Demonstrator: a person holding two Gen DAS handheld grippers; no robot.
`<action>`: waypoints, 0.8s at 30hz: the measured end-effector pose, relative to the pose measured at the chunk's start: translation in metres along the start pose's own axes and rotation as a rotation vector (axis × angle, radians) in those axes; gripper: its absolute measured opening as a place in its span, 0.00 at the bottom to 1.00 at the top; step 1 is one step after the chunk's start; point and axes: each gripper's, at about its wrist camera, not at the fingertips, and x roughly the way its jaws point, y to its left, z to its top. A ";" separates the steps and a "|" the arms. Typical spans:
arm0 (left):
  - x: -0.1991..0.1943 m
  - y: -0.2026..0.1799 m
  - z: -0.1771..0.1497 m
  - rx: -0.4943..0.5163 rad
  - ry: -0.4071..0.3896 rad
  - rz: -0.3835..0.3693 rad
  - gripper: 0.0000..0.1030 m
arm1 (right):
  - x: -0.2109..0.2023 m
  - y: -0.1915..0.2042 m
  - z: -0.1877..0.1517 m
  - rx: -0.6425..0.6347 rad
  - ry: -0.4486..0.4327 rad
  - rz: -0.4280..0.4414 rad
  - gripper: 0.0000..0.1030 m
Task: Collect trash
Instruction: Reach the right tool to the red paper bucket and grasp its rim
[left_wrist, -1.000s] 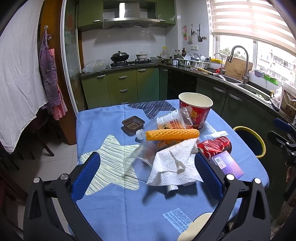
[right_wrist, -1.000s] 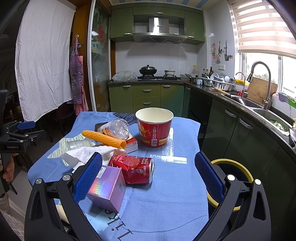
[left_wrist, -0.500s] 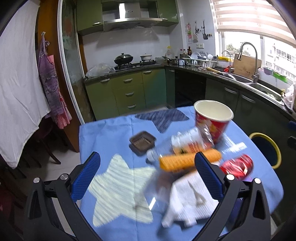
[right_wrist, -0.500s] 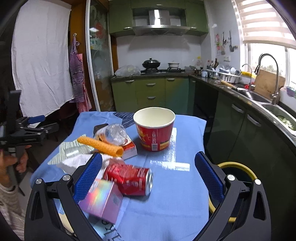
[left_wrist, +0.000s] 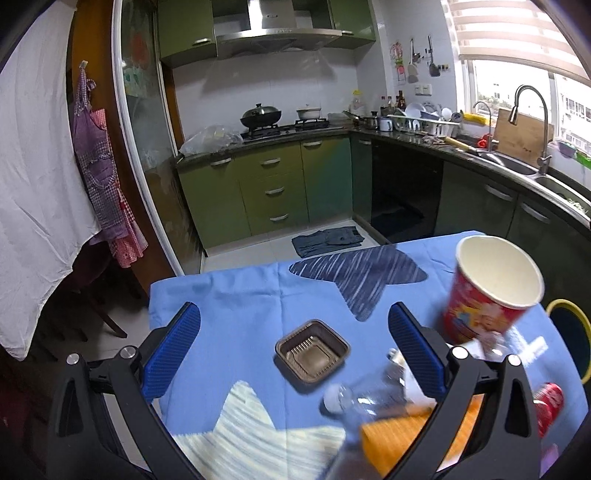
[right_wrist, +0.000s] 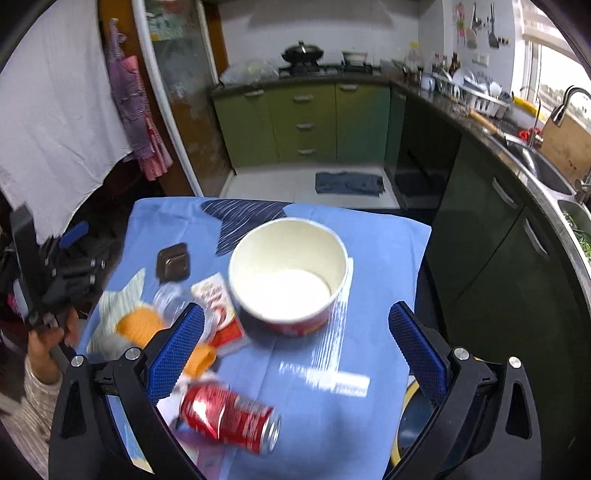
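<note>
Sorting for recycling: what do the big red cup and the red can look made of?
Red cup: probably paper, matte white inside, printed outside. Red can: apparently thin metal, glossy, with a silvery rim and a dented side.

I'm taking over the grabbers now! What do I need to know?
Left gripper: open, empty, above the brown tray.
Right gripper: open, empty, above the red paper cup.
On the blue tablecloth: cup upright, red can on its side, plastic bottle, orange tube, small carton.
Nothing is held; every piece on the table is left to collect.
</note>
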 end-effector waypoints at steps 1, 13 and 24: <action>0.008 0.001 0.000 -0.003 0.005 0.003 0.94 | 0.011 -0.003 0.011 0.016 0.034 0.008 0.96; 0.058 0.019 -0.021 -0.064 0.082 -0.026 0.94 | 0.096 -0.022 0.039 0.069 0.291 -0.057 0.82; 0.056 0.014 -0.028 -0.036 0.066 -0.007 0.94 | 0.165 -0.035 0.039 0.099 0.458 -0.187 0.53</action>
